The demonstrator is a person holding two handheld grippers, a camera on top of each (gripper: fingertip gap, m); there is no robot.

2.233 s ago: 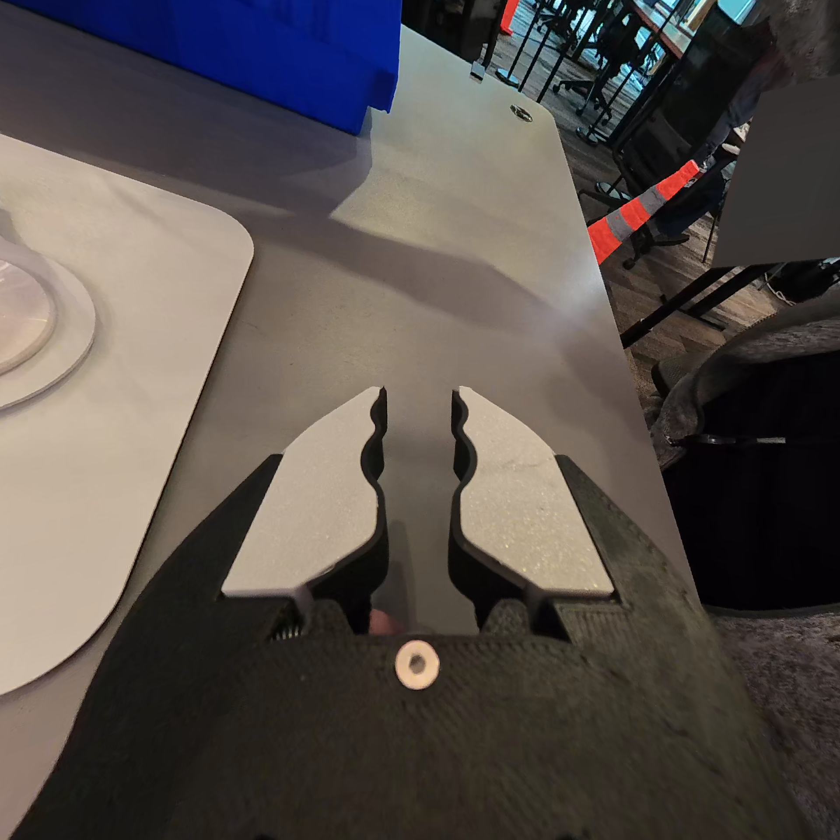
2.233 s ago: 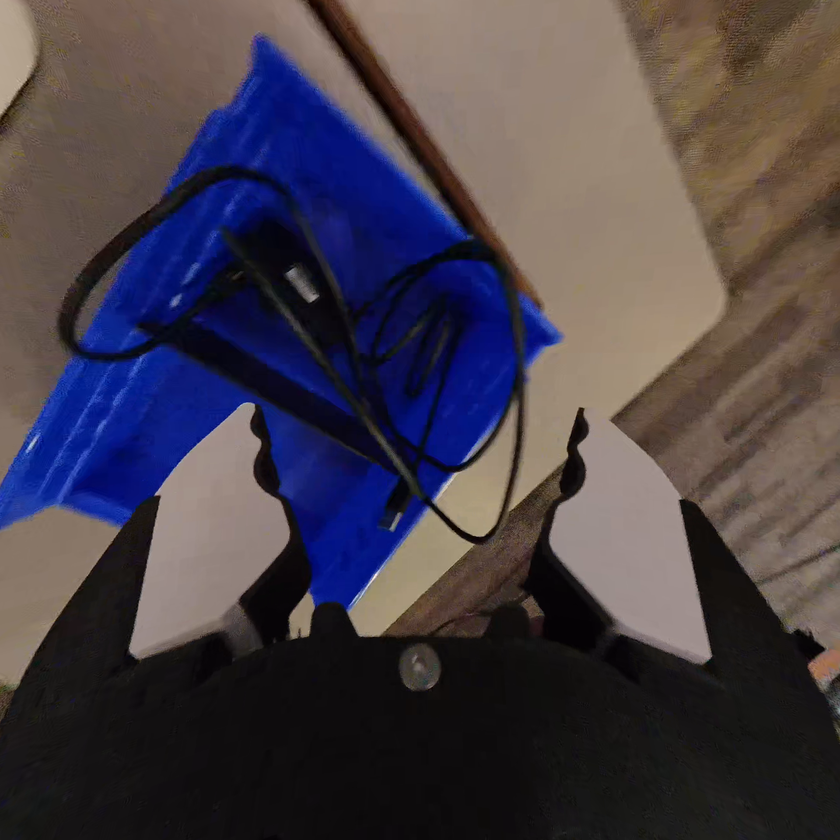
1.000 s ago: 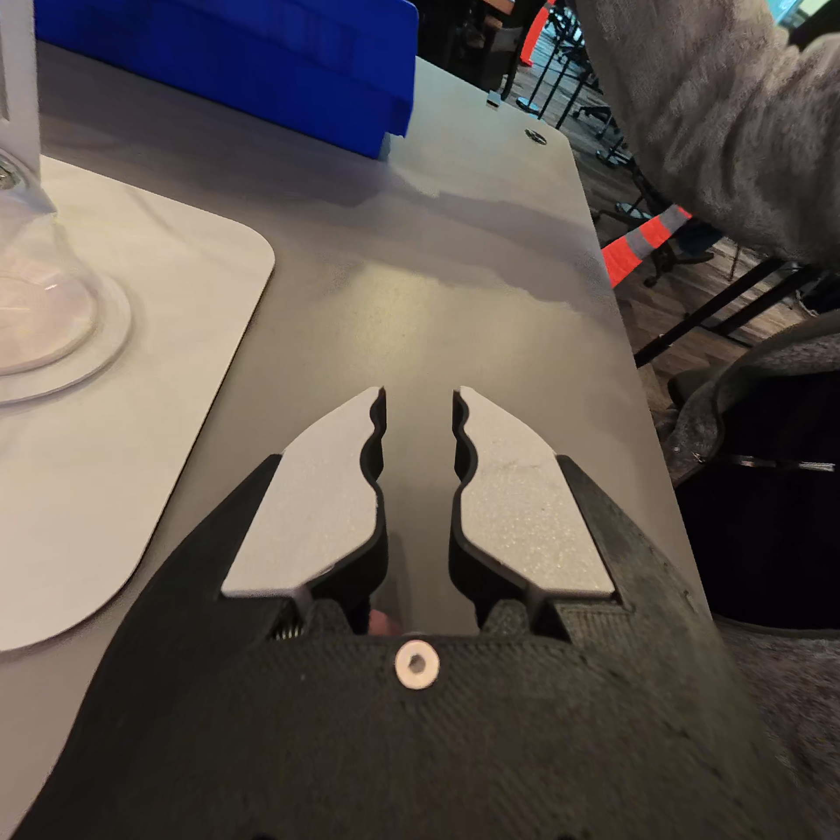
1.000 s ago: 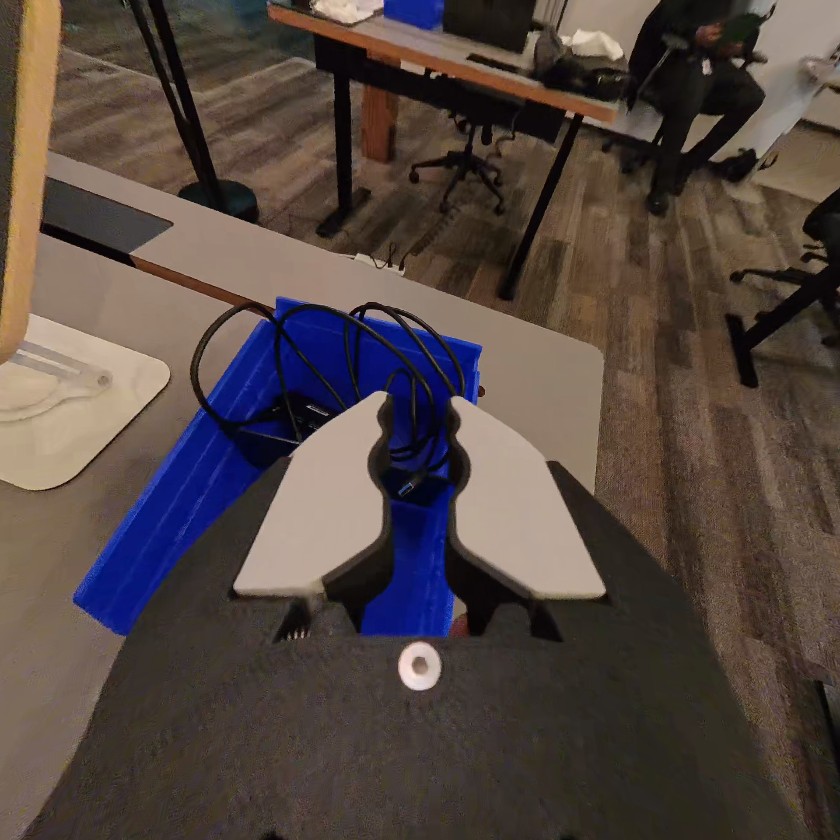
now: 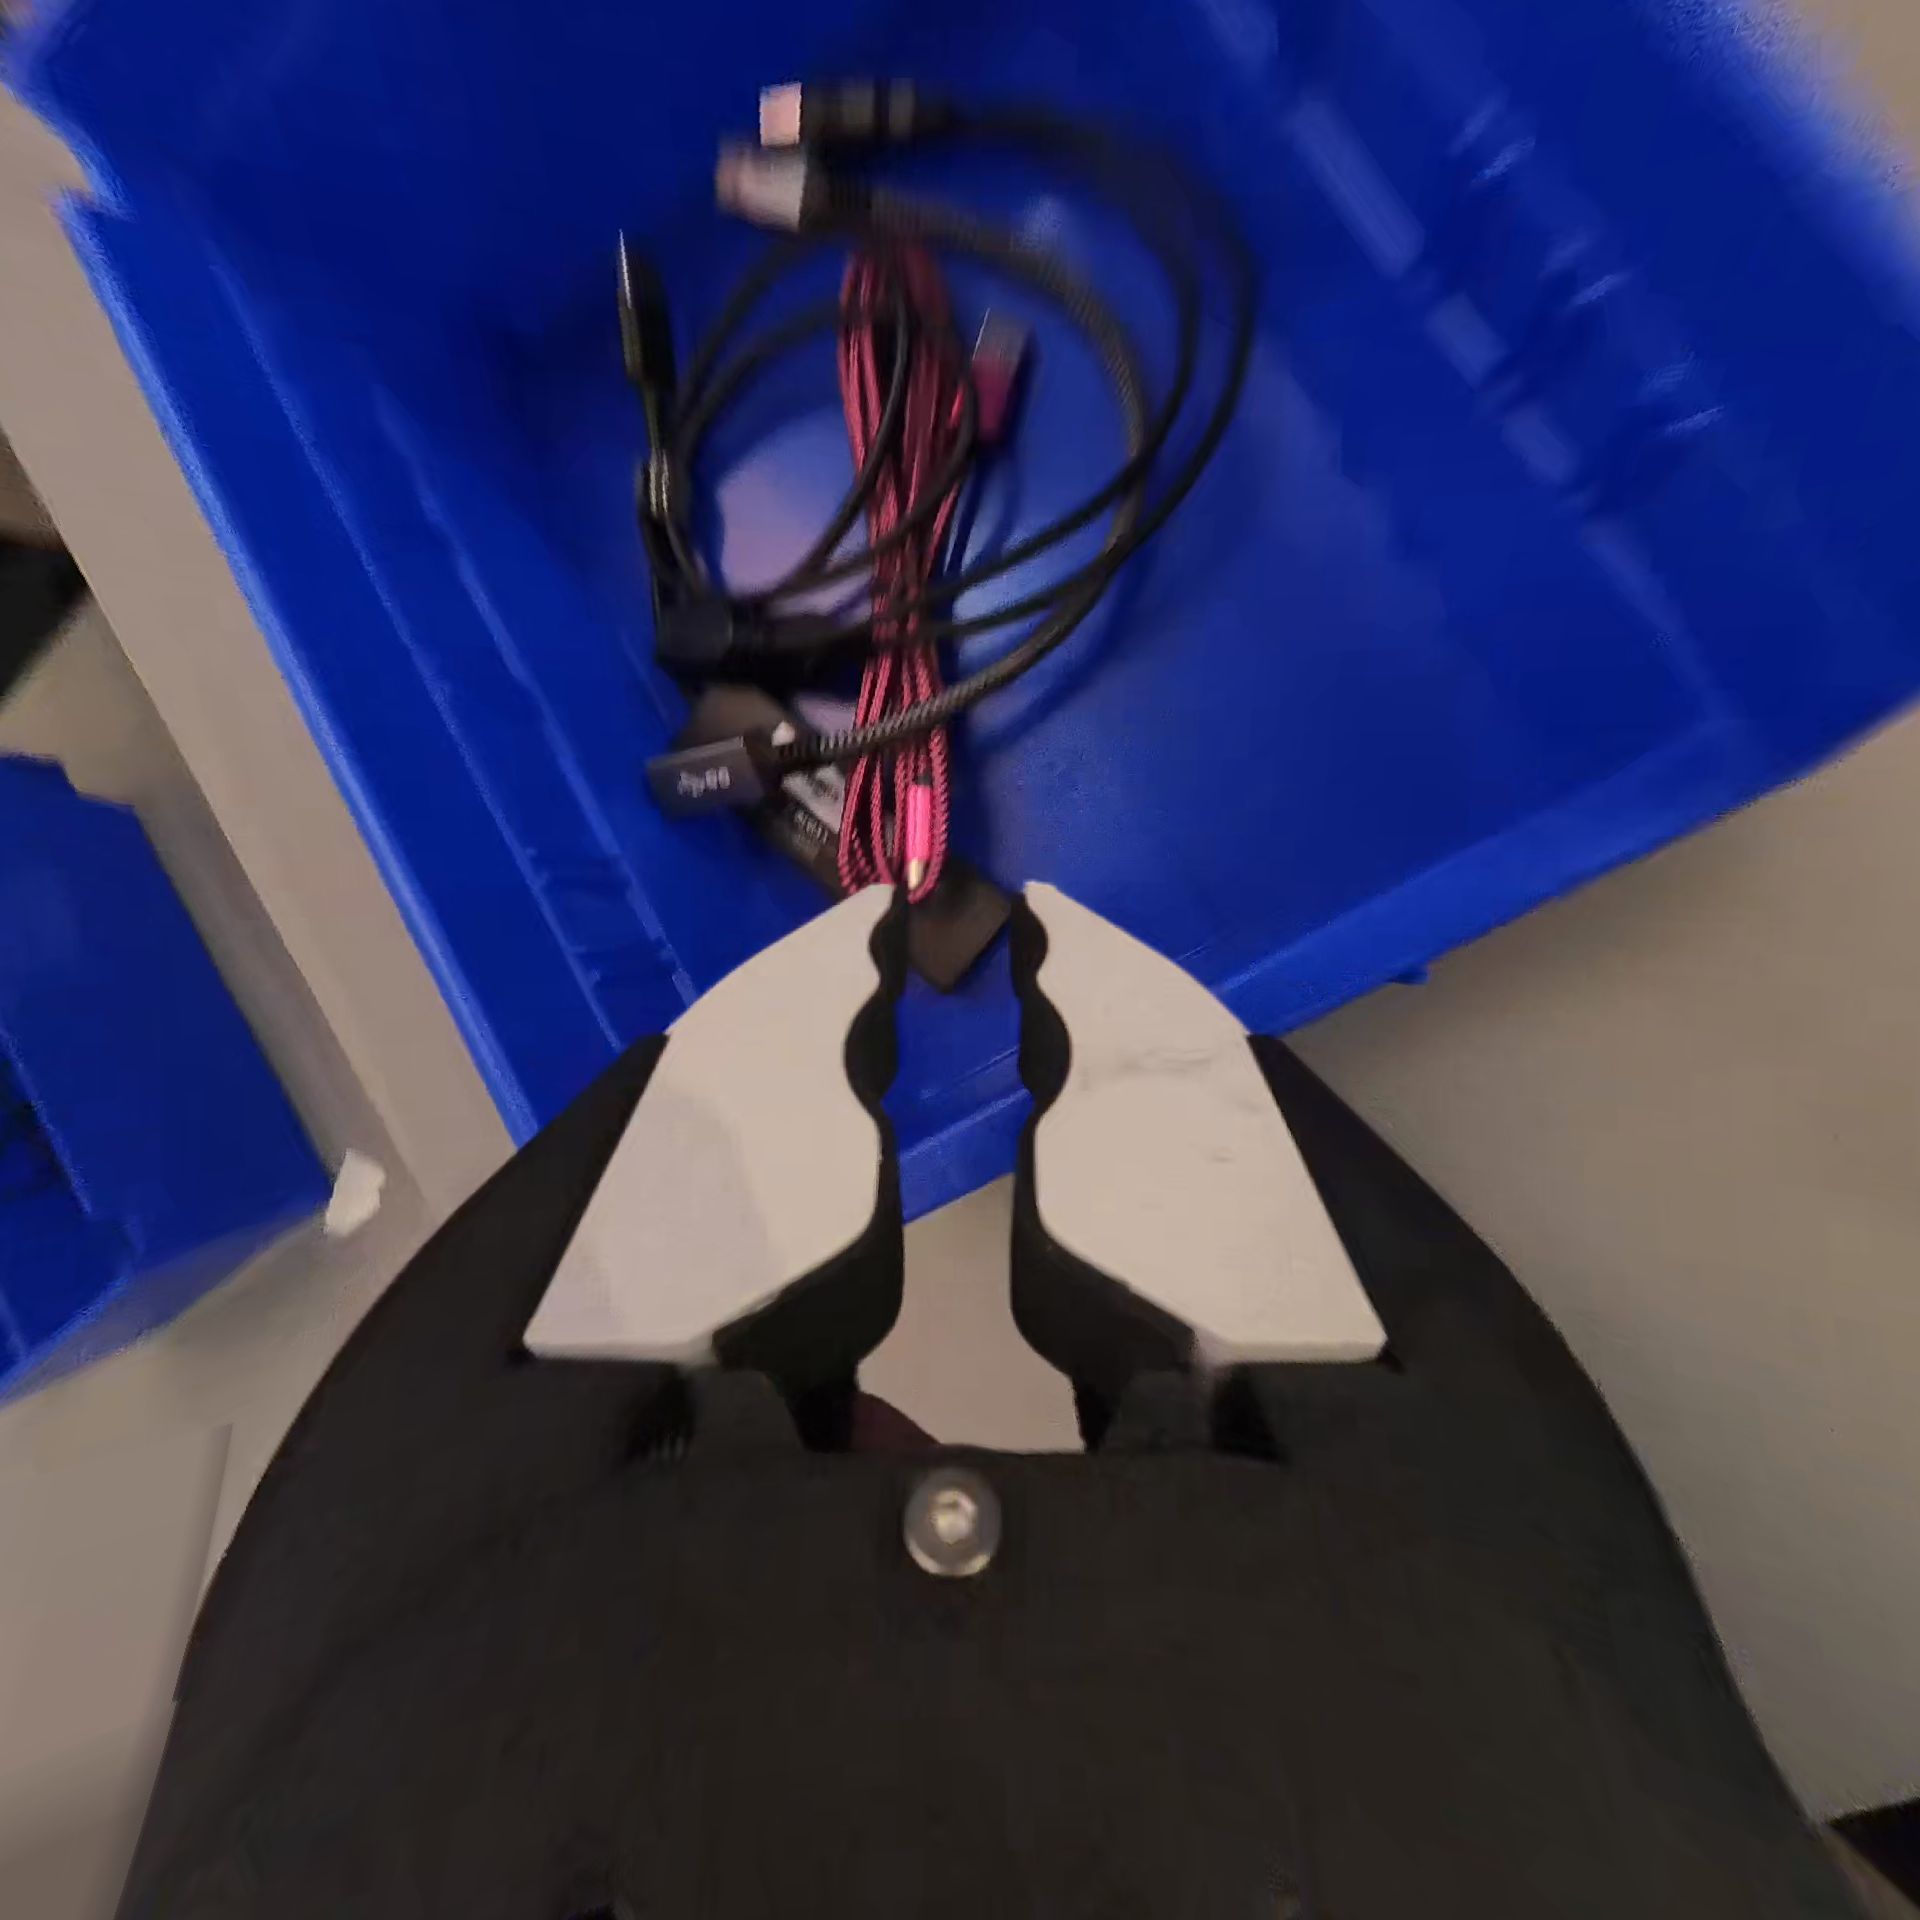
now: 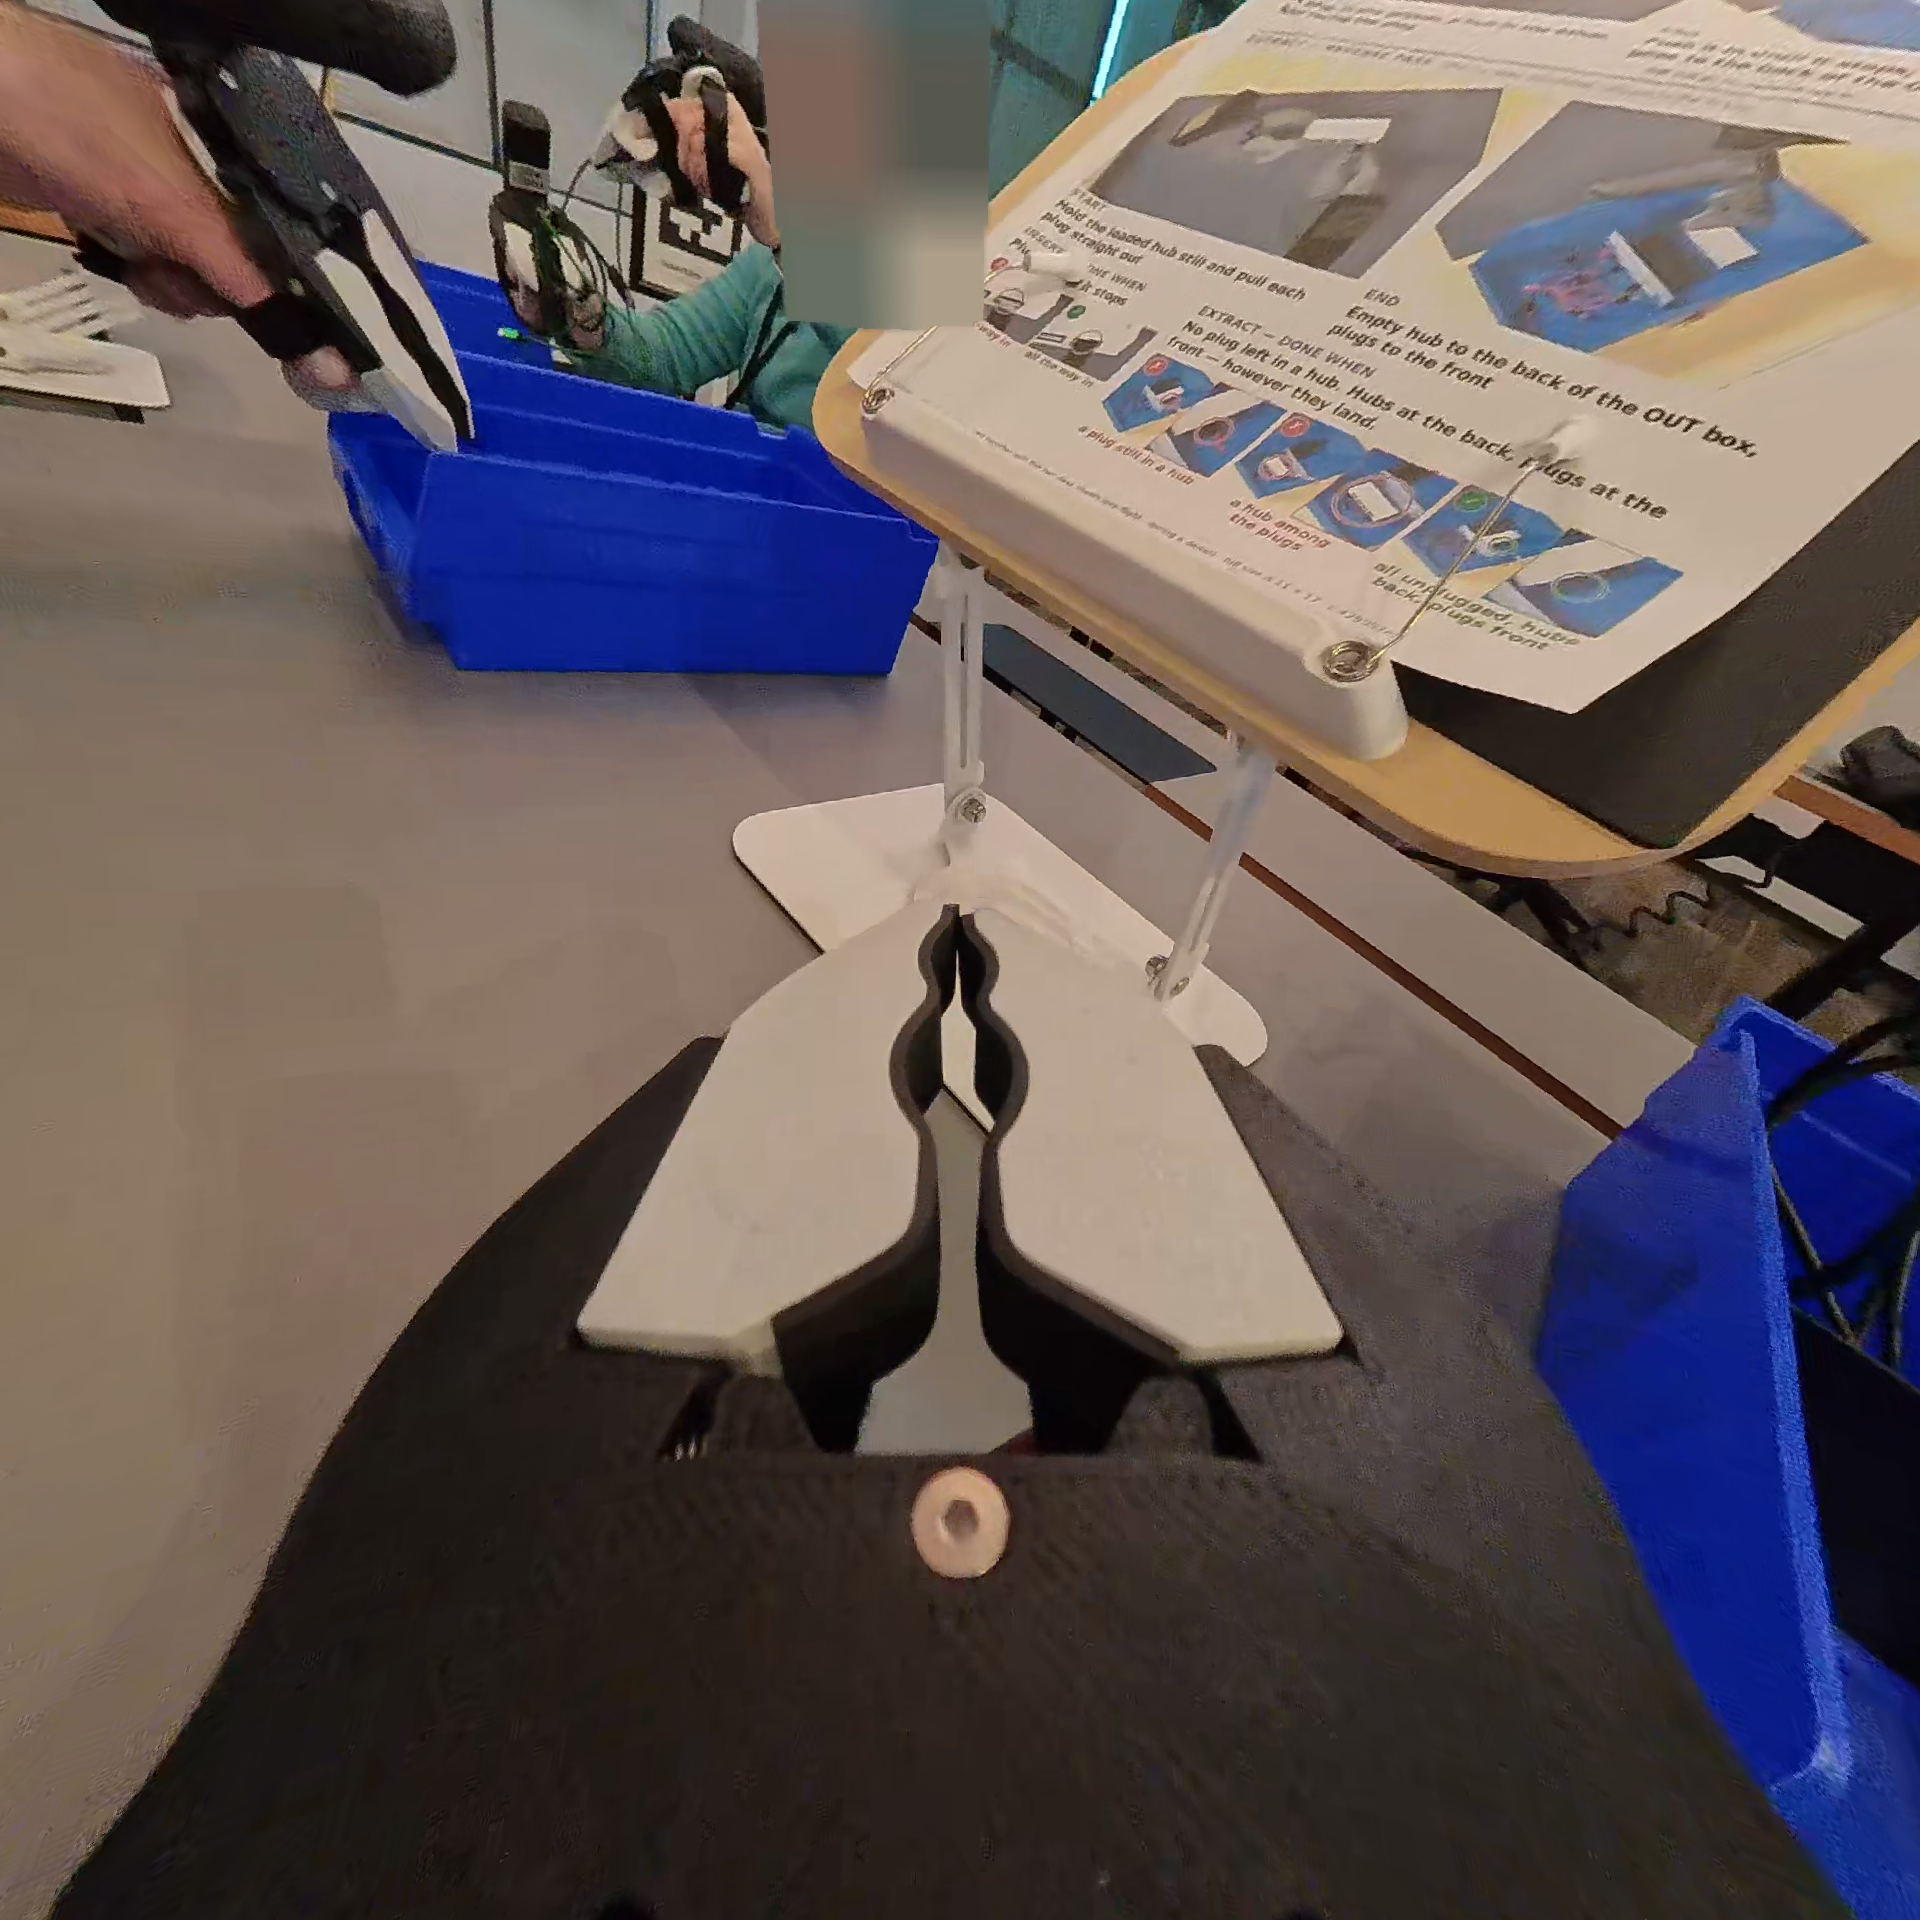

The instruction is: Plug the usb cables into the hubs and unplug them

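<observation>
left gripper (image 5: 954, 904) now over blue bin (image 5: 1455, 623) of seemingly tangled cables (image 5: 904, 540).

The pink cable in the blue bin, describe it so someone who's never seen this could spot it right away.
Look into the big blue bin under the left gripper, where a tangle of cables lies. Running down the middle of the tangle toward the fingers is a folded bundle of braided pink cable. The cables looped around it are black or dark grey; it alone is pink.

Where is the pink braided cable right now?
In the left wrist view, the pink braided cable lies bundled in the blue bin, among black cables, just ahead of the open left gripper.
</observation>
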